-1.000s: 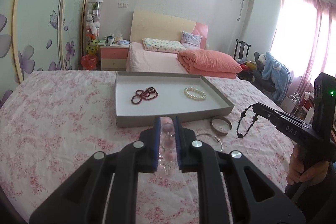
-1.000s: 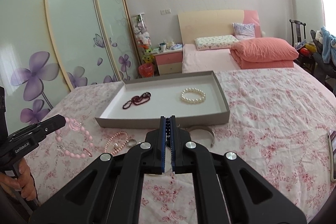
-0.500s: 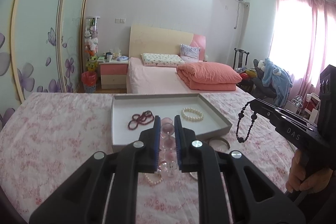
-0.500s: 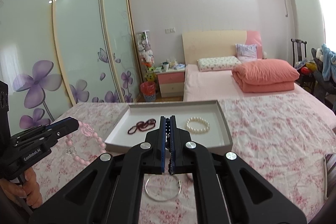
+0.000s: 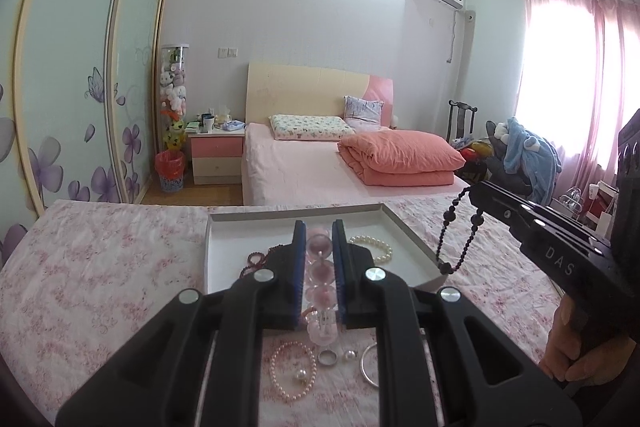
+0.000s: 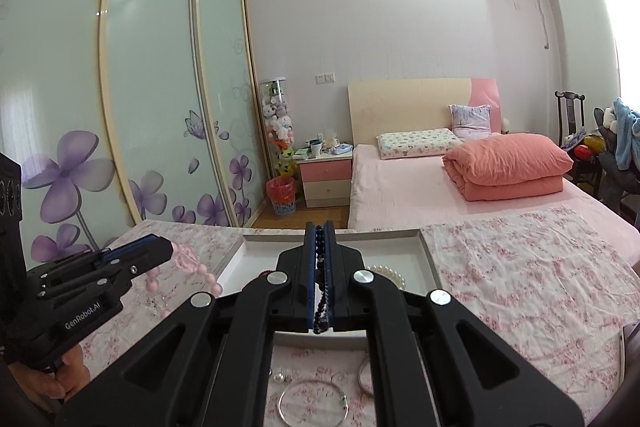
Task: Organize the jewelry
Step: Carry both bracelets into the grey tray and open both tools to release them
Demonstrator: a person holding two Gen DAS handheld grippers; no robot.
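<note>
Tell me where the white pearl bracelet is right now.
The white pearl bracelet lies inside the grey tray, toward its right side in the left wrist view, just right of the left gripper.

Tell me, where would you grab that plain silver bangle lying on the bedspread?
Take the silver bangle by its thin rim, coming straight down with one finger inside the hoop and one outside. It lies flat on the floral bedspread, so a sideways approach would probably slide over it.
</note>
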